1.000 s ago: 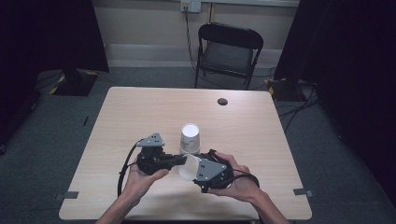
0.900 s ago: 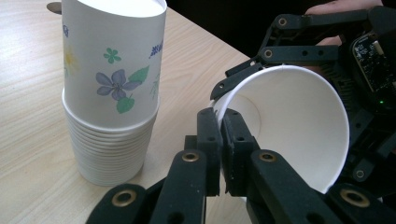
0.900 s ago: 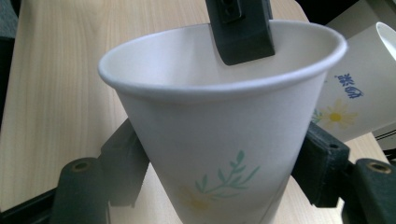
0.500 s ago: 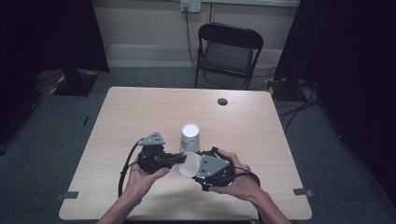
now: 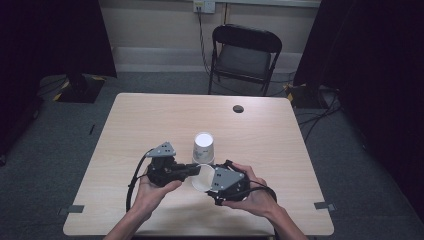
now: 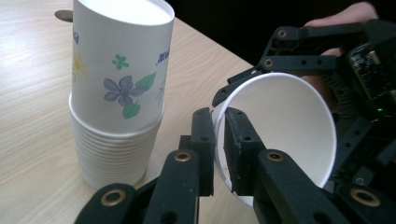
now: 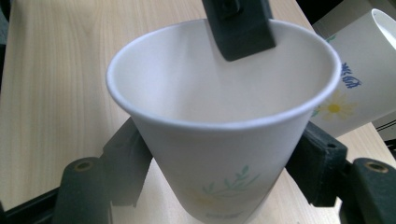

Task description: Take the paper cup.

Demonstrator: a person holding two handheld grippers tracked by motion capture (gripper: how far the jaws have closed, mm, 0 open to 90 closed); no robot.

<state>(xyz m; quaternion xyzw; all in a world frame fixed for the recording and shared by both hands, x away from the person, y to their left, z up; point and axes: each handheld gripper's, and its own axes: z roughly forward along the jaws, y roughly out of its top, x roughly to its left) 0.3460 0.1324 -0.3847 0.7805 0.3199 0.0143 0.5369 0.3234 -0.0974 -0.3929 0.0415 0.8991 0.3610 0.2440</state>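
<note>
A single white paper cup [image 5: 201, 178] with a faint flower print lies on its side just above the table, held between both grippers. My left gripper [image 6: 219, 116] pinches its rim, one jaw inside and one outside; these jaws have just eased slightly with the wall still between them. My right gripper [image 7: 222, 163] clamps the cup's body [image 7: 224, 107] from both sides, having just closed further on it. A stack of upside-down flowered cups [image 6: 119, 93] stands right behind the grippers, and the same cup stack [image 5: 203, 147] sits at the table's middle.
The wooden table [image 5: 150, 120] carries a small dark round object [image 5: 238, 108] near its far edge. A black folding chair [image 5: 245, 55] stands behind the table. Cables trail on the floor at both sides.
</note>
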